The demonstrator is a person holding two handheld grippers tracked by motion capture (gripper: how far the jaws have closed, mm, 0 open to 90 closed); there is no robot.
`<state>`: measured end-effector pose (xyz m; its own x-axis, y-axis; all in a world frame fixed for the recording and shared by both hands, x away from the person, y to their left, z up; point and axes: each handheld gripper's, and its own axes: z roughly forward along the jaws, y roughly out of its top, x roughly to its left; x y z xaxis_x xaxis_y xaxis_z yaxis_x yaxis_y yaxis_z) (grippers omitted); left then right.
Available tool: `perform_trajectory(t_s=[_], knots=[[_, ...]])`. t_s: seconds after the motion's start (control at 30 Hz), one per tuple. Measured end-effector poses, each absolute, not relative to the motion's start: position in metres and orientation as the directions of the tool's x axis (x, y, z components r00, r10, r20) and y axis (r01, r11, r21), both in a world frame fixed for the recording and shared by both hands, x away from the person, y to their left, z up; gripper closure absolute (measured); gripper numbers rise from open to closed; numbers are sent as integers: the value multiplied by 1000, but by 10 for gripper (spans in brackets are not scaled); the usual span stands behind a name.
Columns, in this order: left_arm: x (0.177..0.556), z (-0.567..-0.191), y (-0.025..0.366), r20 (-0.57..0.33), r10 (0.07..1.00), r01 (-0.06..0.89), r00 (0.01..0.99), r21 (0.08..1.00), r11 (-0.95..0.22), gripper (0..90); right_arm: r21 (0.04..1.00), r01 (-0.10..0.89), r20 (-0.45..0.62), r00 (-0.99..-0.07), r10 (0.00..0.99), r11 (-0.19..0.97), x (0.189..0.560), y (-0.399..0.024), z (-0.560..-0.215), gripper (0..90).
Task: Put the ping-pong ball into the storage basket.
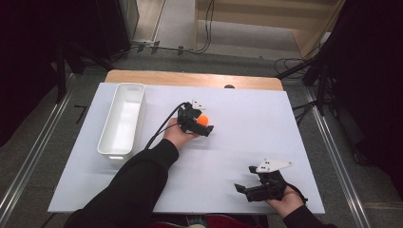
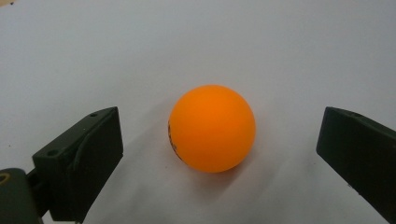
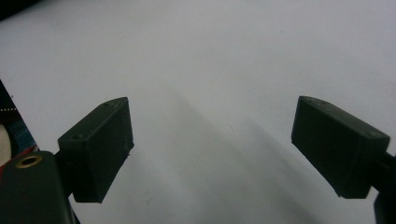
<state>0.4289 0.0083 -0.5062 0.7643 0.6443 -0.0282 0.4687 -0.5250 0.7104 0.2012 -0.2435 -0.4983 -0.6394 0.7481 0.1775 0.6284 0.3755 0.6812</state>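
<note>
An orange ball (image 1: 203, 120) rests on the white table sheet (image 1: 247, 118) near the middle. My left gripper (image 1: 205, 124) is around it, open. In the left gripper view the ball (image 2: 212, 128) lies between the two black jaws, touching neither, and my left gripper (image 2: 219, 149) has a wide gap. Near the front edge at the right, my right gripper (image 1: 244, 186) stands open, pointing left. In the right gripper view my right gripper (image 3: 212, 149) has only bare white sheet between its jaws.
A long white bin (image 1: 122, 119) stands on the left part of the sheet, with nothing visible inside. The wooden table edge (image 1: 190, 77) shows at the back. Cables (image 1: 199, 47) and dark stands lie on the floor beyond.
</note>
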Motion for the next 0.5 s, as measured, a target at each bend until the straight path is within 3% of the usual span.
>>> perform_trajectory(t_s=[0.33,0.5], knots=[[430,-515,7,-16,643,471,765,695,-543,9,681,622,169,-646,744,386,201,-244,-499,115],[429,-515,7,-7,642,465,767,694,-549,60,682,619,167,-649,742,388,201,-244,-499,115]])
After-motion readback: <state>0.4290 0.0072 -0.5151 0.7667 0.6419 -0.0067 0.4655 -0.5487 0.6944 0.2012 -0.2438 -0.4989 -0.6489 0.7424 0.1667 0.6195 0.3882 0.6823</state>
